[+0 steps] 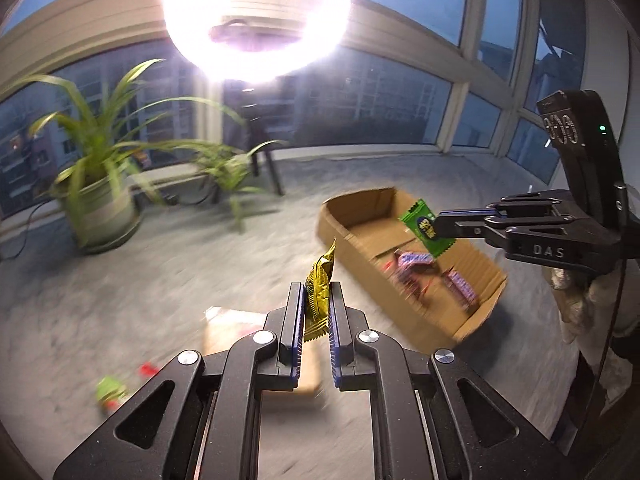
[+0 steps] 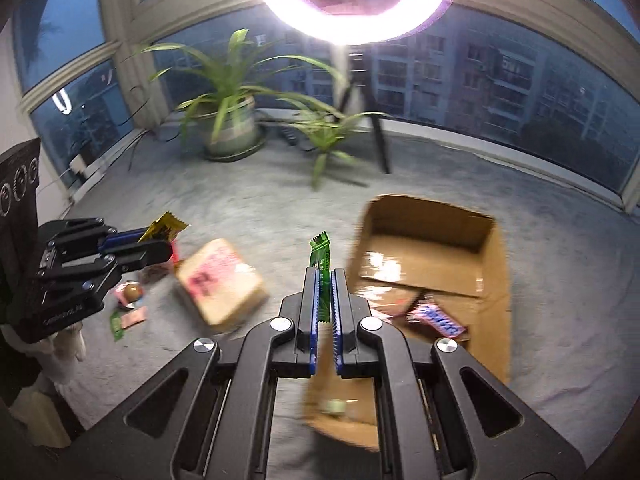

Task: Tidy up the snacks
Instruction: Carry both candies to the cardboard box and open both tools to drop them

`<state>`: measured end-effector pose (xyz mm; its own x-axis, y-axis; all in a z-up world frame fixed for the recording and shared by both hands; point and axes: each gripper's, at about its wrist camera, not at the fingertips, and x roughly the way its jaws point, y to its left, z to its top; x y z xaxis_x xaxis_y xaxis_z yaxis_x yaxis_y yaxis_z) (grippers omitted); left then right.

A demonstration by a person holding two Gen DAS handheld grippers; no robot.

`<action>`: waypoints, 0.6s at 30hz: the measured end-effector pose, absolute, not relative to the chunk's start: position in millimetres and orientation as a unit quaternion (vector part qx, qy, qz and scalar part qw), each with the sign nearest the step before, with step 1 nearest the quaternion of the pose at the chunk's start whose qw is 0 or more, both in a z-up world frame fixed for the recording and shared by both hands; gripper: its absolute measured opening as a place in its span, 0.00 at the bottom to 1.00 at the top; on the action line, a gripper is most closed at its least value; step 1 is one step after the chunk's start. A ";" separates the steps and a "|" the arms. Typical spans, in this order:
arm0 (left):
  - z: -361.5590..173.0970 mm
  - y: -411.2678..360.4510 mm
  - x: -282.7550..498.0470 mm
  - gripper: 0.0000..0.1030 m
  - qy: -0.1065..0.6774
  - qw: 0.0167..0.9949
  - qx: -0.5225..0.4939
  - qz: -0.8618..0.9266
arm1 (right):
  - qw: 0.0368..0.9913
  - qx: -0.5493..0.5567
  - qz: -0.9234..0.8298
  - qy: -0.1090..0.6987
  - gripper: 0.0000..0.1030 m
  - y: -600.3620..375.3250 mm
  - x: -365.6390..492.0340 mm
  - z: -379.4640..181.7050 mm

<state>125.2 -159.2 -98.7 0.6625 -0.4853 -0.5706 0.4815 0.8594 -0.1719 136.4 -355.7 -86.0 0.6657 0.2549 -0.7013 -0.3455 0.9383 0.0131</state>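
Note:
My left gripper (image 1: 317, 286) is shut on a yellow snack packet (image 1: 319, 292) that stands up between the pads, above the grey floor. It shows again at the left of the right wrist view as the left gripper (image 2: 160, 246) with the yellow packet (image 2: 166, 227). My right gripper (image 2: 325, 274) is shut on a green snack packet (image 2: 322, 268), just left of the open cardboard box (image 2: 492, 264). In the left wrist view the right gripper (image 1: 442, 226) holds the green packet (image 1: 426, 228) over the box (image 1: 352, 216), which holds several pink-and-purple wrapped snacks (image 1: 414, 260).
A smaller closed carton (image 2: 218, 284) lies on the floor between the grippers. Loose snacks (image 2: 130, 292) lie scattered at the left, with a green one (image 1: 110, 390) and a red one (image 1: 148, 370). Potted plants (image 2: 230, 120), a tripod leg (image 2: 380, 140) and a ring light stand by the windows.

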 end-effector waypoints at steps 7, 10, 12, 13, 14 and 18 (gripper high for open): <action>-95.3 -221.2 155.7 0.10 0.316 0.905 -0.008 -0.284 | 0.914 -0.050 0.144 0.376 0.05 -405.1 166.6 -86.3; -96.3 -241.8 168.0 0.09 0.321 0.902 -0.008 -0.288 | 0.912 -0.047 0.140 0.382 0.05 -420.2 182.0 -91.8; -98.2 -256.2 177.8 0.10 0.325 0.900 -0.008 -0.289 | 0.911 -0.047 0.138 0.385 0.05 -426.1 188.7 -95.5; -99.2 -261.8 182.0 0.09 0.327 0.900 -0.009 -0.289 | 0.911 -0.047 0.137 0.387 0.05 -428.9 193.0 -97.7; -99.6 -267.1 184.9 0.09 0.329 0.899 -0.009 -0.289 | 0.910 -0.046 0.137 0.389 0.05 -432.2 196.8 -99.7; -106.8 -285.7 199.1 0.10 0.341 0.894 -0.012 -0.291 | 0.907 -0.038 0.136 0.397 0.05 -442.4 209.6 -106.6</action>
<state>199.1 -285.7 -106.8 0.5984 -0.5274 -0.6031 0.5113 0.8309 -0.2193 209.6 -442.4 -106.6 0.6480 0.2172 -0.7300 -0.2775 0.9599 0.0393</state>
